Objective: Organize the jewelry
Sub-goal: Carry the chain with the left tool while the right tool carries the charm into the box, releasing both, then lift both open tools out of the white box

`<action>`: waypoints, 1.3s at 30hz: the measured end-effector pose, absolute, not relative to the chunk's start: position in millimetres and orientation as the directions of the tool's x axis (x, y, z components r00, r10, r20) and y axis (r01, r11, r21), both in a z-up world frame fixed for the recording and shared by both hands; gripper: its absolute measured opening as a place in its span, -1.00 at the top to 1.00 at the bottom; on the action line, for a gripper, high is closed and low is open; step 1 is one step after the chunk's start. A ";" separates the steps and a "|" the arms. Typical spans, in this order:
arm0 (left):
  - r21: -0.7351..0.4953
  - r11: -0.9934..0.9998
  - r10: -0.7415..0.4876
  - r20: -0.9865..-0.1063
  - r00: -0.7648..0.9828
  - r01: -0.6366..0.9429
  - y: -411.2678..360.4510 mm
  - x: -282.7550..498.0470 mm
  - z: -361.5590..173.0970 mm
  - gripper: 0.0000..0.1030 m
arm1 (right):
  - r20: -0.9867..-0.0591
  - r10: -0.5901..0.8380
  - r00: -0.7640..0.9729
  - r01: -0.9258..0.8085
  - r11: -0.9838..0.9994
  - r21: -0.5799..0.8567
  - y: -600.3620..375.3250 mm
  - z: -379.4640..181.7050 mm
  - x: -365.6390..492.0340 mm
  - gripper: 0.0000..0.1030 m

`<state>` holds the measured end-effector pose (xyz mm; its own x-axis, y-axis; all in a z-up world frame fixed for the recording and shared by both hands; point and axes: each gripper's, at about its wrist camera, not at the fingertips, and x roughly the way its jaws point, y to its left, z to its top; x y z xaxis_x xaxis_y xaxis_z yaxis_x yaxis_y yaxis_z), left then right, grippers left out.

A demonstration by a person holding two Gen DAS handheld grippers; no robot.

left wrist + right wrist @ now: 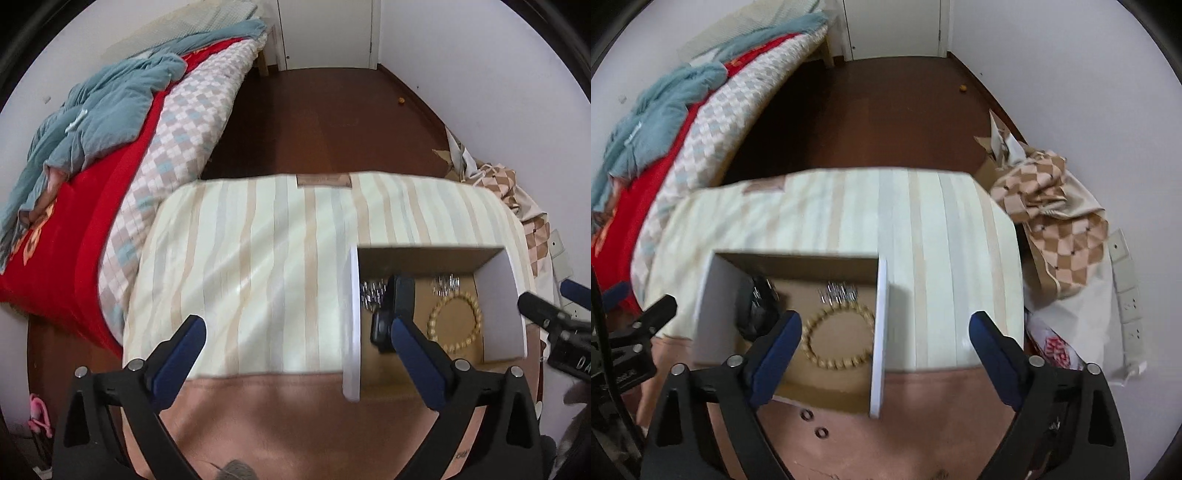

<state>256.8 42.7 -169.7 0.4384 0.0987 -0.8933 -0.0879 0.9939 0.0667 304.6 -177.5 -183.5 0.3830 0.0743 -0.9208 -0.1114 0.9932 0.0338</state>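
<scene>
1. The surface [934, 258], draped in a striped cloth, carries a shallow cardboard box [882, 321] with white walls. The box sits near the front edge, its corner close to the bare pink margin. A sideways knock from either tool could slide it on the cloth, perhaps off the edge, spilling everything.
2. The left tool [295, 332] is spread wide and holds nothing; one fingertip hangs over the box's inside, the other over the cloth, straddling the white wall. Lowered like this, I judge it would hit the wall rather than reach the jewelry.
3. The right tool [882, 328] is likewise released and empty, also straddling a box wall. Both tools crowd the same small box and could collide.
4. A black object [391, 314], possibly a watch, lies inside, near the left tool's fingertip; blur hides its shape.
5. The beaded bracelet [836, 338] rests flat on the box floor, just beside a silver chain cluster [838, 291]. A careless pinch could snag both.
6. Two small rings [813, 422] lie outside the box on the pink margin, easily swept off.
</scene>
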 end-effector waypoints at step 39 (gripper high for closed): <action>0.085 0.984 0.170 -0.721 0.672 -0.157 23.3 75.1 -45.9 -0.99 | -0.732 0.052 0.679 -0.103 0.994 -0.026 -166.6 -37.4 104.9 -1.00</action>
<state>75.1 23.3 -45.9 0.6724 0.1695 -0.7206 -0.1569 0.9839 0.0851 104.9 -166.6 -37.4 0.6794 0.0516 -0.7320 -0.1031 0.9943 -0.0255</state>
